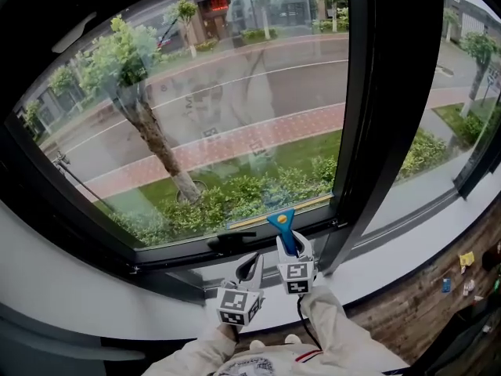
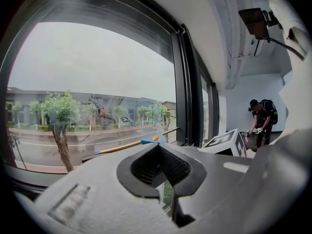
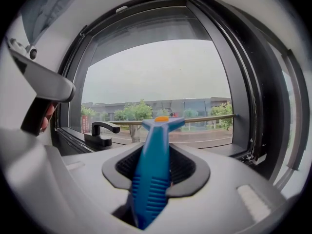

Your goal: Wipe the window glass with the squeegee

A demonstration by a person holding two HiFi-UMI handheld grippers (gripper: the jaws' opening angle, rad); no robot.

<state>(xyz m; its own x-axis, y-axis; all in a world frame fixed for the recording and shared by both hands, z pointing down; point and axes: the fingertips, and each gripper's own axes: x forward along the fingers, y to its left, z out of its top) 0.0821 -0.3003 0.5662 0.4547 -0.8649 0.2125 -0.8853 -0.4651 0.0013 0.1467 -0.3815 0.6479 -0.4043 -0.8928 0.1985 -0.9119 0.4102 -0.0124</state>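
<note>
The squeegee has a blue handle [image 1: 283,229] [image 3: 151,179] with an orange dot at its head. Its long blade [image 1: 290,208] [image 3: 200,117] lies level against the bottom edge of the window glass [image 1: 219,108]. My right gripper [image 1: 294,258] [image 3: 156,165] is shut on the handle, just below the pane's lower right corner. To its left and slightly lower is my left gripper [image 1: 249,271] [image 2: 163,172], shut on nothing and pointing at the pane. From the left gripper view, the blade [image 2: 126,146] shows low across the glass.
A black window handle [image 1: 231,241] [image 3: 102,130] sits on the lower frame left of the squeegee. A thick dark mullion [image 1: 376,131] bounds the pane on the right. A white sill [image 1: 415,237] runs below, then wooden floor [image 1: 438,304]. A person [image 2: 261,121] stands far off indoors.
</note>
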